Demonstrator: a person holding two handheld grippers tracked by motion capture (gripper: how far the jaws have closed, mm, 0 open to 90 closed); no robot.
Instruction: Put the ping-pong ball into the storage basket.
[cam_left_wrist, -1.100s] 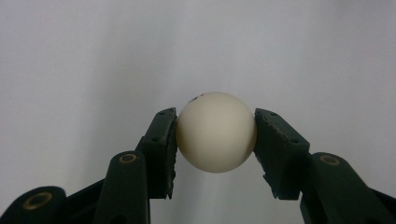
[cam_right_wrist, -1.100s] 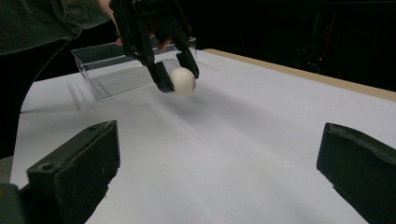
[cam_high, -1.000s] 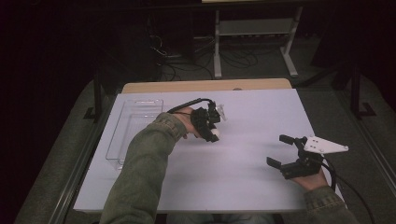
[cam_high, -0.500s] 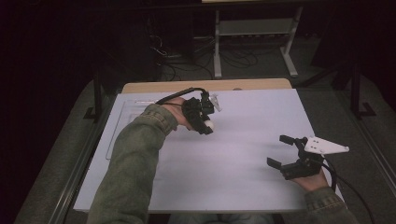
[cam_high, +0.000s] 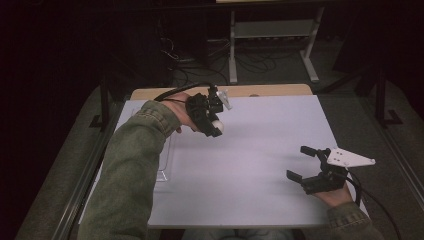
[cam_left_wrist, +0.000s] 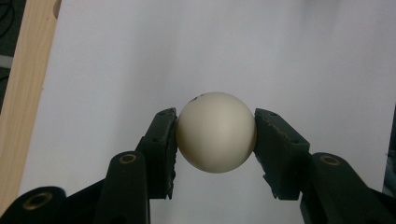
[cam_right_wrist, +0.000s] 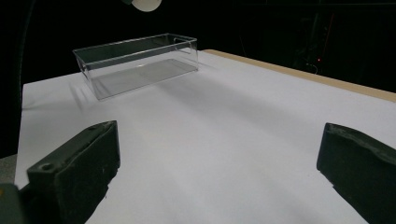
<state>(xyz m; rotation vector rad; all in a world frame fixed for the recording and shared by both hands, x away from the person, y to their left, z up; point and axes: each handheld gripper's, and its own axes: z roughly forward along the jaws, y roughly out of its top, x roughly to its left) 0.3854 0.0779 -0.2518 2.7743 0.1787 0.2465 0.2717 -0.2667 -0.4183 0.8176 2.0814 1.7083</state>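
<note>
Left gripper (cam_high: 216, 129) has lifted the white ball (cam_left_wrist: 216, 132) higher.

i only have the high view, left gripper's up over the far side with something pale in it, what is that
Observer: A cream-white ball, clamped between the two pads of the left gripper. The left gripper view shows both pads pressed on its sides.
Operator: ok and the sleeve is covering some clear thing on the left, what is it
Observer: A clear box, long, with no lid. The right gripper view shows it standing upright on the white table.
Operator: anything in it
Observer: No. Through its clear walls, nothing lies in it.
Operator: right gripper holding anything
Observer: No. The right gripper has its jaws wide apart with only table between them.
</note>
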